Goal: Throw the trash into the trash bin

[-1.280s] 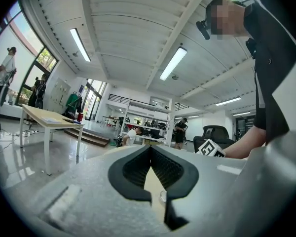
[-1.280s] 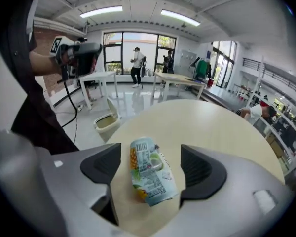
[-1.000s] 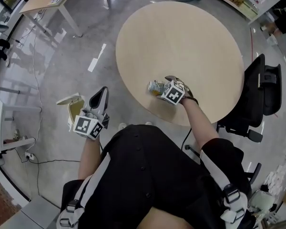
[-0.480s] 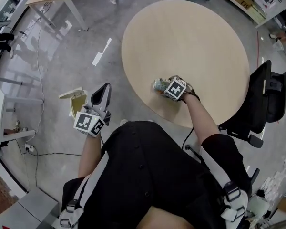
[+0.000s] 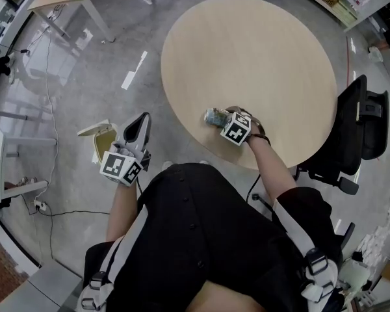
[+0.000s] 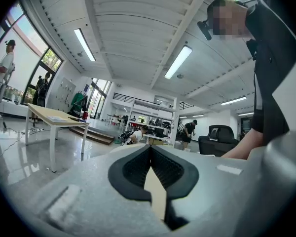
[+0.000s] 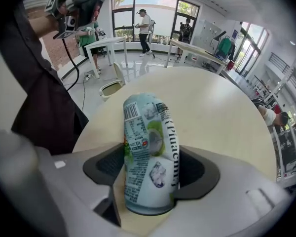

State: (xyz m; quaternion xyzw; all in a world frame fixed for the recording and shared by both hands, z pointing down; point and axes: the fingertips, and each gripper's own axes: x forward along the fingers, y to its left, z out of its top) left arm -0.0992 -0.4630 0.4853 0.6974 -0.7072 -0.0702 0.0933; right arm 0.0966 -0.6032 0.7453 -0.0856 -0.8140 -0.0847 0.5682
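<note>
Right tongs point steeply down, jaws round the can. They have just been closing; the pads now sit against both sides of it, so I read this as a pinch, light for now. Can lies on its side on the table, near the table's lower edge in the head view, one end deep in the jaw throat.

Left tongs are pressed together, empty, held level off the table at the left of the head view.

Bin stands on the floor, lower left of the table, just left of the left tongs. Its lid looks tipped up; can't tell how wide the mouth is.

Step in hand, my read: secure the grip, nothing lifted yet.
- Finish the squeeze before raising. A thin can dents, so firm, not crushing.
- Grip is across the round body, so it may roll or pivot. Lift straight up and check it hangs steady.
- Then carry left past the table edge and release only over the bin mouth.
</note>
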